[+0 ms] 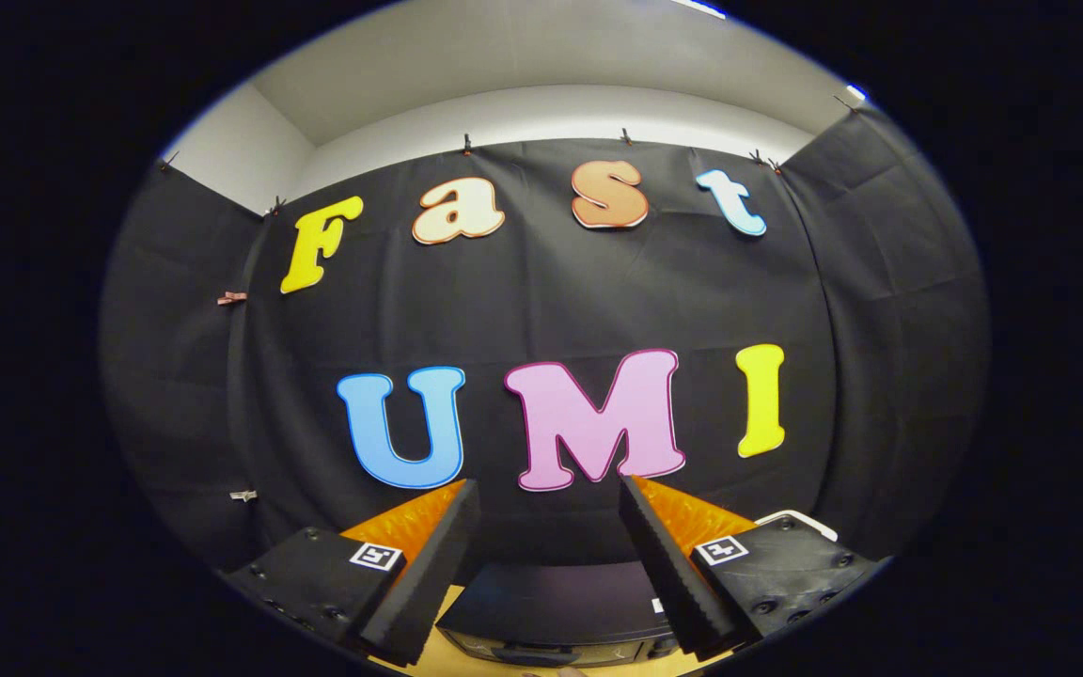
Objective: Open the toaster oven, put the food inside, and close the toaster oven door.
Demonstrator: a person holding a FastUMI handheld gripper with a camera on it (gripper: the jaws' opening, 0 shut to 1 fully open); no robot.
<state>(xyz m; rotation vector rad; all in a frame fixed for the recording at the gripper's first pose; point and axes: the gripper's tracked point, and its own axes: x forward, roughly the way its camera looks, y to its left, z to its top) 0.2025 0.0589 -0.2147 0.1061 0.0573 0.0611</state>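
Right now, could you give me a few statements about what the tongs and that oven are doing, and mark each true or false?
1. The tongs are open, with nothing held between them. True.
2. The toaster oven sits low between the two fingers, just ahead of them, on a wooden table. True.
3. The tongs are clamped on the oven door's handle. False: the fingers stand apart above the oven and touch nothing.
4. The oven door hangs wide open. False: the dark front panel, as far as it shows, looks shut, with the handle along it.
5. Black cloth hangs behind the oven. True.
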